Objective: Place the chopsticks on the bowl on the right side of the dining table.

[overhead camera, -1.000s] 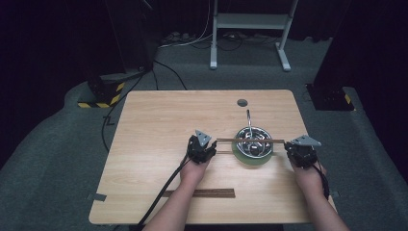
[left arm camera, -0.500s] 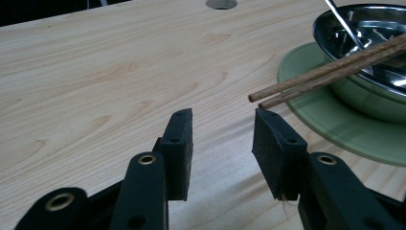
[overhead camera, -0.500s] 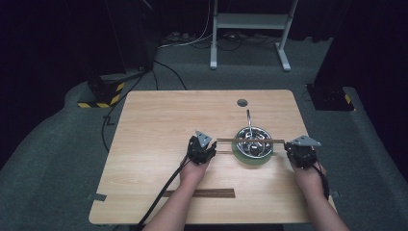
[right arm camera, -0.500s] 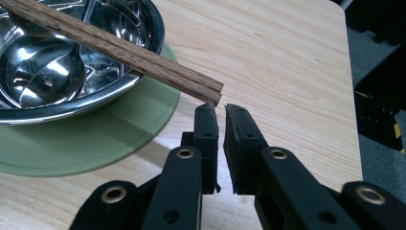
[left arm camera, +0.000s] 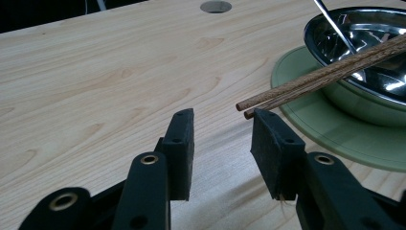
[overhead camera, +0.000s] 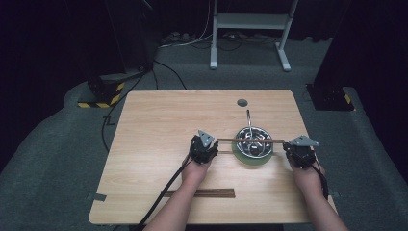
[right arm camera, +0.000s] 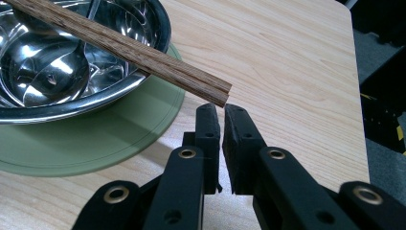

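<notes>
Your left gripper (left arm camera: 222, 127) stood with its jaws parted and nothing between the pads, the near ends of the chopsticks (left arm camera: 325, 74) hovering just past the tip of its right-hand jaw, close but not visibly pressed. Your right gripper (right arm camera: 223, 122) had its jaws drawn nearly together on nothing, and the other end of the pair jutted out just above its tips; whether wood and jaw touched there could not be told. From above, you held the left gripper (overhead camera: 203, 147) and the right gripper (overhead camera: 300, 150) at either side of the steel bowl (overhead camera: 253, 142), with the chopsticks (overhead camera: 250, 140) lying level across the bowl's rim and reaching from one gripper to the other. The bowl (right arm camera: 143, 28) sat on a green mat (right arm camera: 95, 139) and carried a metal spoon (right arm camera: 50, 72) whose handle stuck out over the far rim. Nearer your body, a second pair of dark chopsticks (overhead camera: 202, 193) lay flat on the tabletop (overhead camera: 159, 125) between your forearms.
</notes>
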Motion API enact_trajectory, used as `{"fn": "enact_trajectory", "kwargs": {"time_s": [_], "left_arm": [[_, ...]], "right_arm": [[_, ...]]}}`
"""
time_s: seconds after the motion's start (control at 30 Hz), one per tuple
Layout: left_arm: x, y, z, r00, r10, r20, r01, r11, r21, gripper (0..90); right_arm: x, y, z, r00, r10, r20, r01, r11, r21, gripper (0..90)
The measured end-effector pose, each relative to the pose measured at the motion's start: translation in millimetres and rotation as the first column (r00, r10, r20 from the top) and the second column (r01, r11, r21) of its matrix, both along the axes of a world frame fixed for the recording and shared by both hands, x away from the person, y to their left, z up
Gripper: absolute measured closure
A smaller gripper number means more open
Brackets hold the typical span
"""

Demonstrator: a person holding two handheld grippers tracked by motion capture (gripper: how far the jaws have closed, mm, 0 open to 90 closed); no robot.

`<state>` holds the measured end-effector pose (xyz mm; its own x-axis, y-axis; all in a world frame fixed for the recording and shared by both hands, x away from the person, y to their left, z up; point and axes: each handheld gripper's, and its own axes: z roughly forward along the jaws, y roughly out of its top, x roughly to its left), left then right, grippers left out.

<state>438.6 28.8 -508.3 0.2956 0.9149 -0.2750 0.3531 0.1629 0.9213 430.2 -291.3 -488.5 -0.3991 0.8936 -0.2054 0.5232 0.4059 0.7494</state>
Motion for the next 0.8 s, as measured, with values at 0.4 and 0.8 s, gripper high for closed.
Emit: {"fn": "enact_trajectory", "kwargs": {"time_s": [0.4,0.8], "left_arm": [[1.3,0.7,-2.4,1.0,0.001,-0.008,-0.001,0.9999,0.015,60.0],[-1.0,-3.9,-3.4,1.0,-0.001,-0.003,0.001,1.0,-0.008,60.0]], "right_arm": [[0.8,1.7,-1.6,1.0,-0.001,0.002,0.001,1.0,-0.001,84.1],[2.6,-0.2,-1.7,1.0,-0.006,0.006,0.006,1.0,0.001,84.2]]}}
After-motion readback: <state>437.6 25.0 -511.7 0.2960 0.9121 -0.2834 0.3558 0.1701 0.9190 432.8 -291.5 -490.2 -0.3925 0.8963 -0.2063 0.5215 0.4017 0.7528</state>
